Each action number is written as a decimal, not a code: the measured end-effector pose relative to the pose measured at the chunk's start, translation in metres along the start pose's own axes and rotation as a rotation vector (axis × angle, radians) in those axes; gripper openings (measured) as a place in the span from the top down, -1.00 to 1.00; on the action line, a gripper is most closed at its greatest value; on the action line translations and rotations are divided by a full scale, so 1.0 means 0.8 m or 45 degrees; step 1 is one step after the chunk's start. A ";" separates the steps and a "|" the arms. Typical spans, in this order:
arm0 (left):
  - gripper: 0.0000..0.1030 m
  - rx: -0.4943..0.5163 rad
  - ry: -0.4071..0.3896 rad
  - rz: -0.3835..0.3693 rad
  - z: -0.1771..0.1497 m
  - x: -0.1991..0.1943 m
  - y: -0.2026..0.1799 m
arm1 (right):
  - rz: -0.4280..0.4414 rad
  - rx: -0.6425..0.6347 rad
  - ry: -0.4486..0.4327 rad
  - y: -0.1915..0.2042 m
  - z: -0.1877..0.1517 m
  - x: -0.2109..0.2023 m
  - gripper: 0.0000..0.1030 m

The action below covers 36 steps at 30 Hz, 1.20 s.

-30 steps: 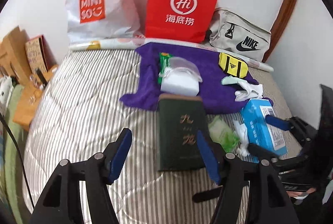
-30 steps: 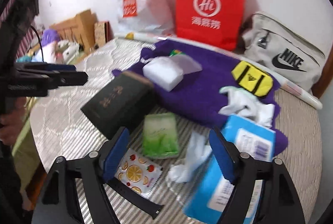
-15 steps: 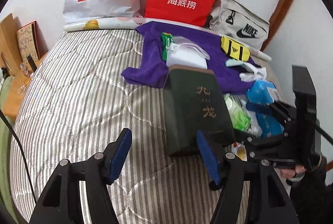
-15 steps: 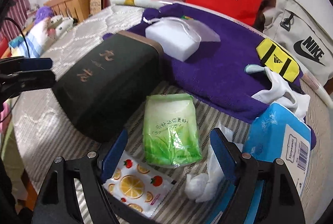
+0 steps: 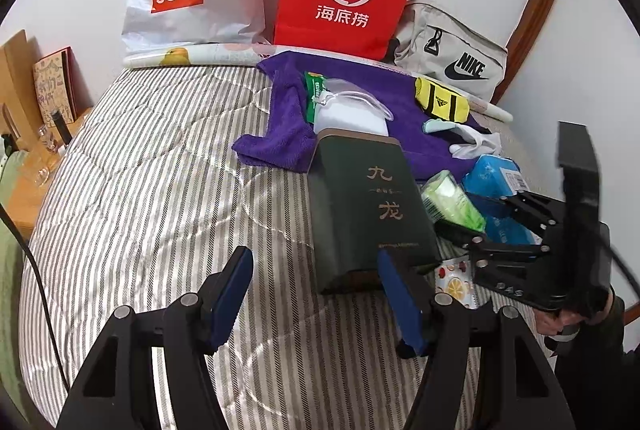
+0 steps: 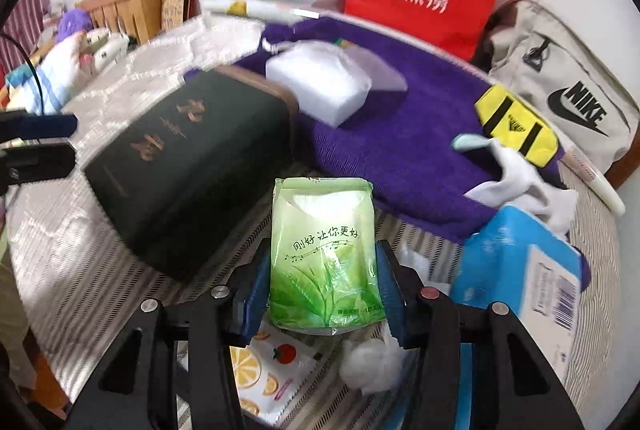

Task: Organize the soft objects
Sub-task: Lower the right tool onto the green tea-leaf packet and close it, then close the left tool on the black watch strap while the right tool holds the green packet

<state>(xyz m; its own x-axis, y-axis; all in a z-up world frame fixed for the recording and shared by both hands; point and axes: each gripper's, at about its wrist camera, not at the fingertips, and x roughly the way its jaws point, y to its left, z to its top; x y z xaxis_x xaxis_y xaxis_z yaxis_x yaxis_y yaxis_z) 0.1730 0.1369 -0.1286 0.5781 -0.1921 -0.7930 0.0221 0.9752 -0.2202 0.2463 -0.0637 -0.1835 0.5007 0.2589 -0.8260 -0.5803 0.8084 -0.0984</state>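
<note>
R gripper (image 6: 323,282), wide apart 0.5 s ago, is now clamped on the green tissue pack (image 6: 323,254), which sits between the dark box (image 6: 192,166) and the blue tissue pack (image 6: 520,270). Grasp made; lift is next, I'd judge. Pack's long axis runs away from cam, torn end far. L gripper (image 5: 316,294) apart, empty.

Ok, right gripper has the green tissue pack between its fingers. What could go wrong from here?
The right gripper pinches the soft green tissue pack near its lower end; it may crumple or slip out when lifted. The dark green box sits close on its left, so a sideways swing could knock it. The fruit-print packet and white wad lie just under the fingers and might be dragged along.
</note>
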 end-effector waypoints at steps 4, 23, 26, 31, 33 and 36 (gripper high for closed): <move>-0.23 0.015 0.018 -0.008 -0.009 -0.008 -0.012 | 0.069 0.065 -0.059 -0.008 -0.003 -0.031 0.05; -0.23 0.414 0.142 -0.180 -0.076 0.037 -0.117 | 0.102 0.248 -0.188 -0.034 -0.115 -0.144 0.04; -0.23 0.457 0.153 -0.189 -0.073 0.053 -0.124 | 0.124 0.297 -0.169 -0.042 -0.144 -0.144 0.04; -0.22 0.484 0.186 -0.240 -0.080 0.066 -0.125 | 0.079 0.338 -0.121 -0.048 -0.178 -0.136 0.04; -0.21 0.522 0.189 -0.222 -0.090 0.060 -0.129 | 0.061 0.340 -0.103 -0.050 -0.188 -0.130 0.04; -0.20 0.530 0.203 -0.220 -0.108 0.046 -0.132 | 0.012 0.320 -0.082 -0.051 -0.199 -0.122 0.04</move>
<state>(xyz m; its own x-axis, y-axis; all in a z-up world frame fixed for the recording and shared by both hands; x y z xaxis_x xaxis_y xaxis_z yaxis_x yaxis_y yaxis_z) 0.1216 0.0171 -0.1835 0.4058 -0.3383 -0.8491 0.4505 0.8823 -0.1362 0.1187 -0.2058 -0.1871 0.5403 0.2938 -0.7885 -0.4115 0.9096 0.0570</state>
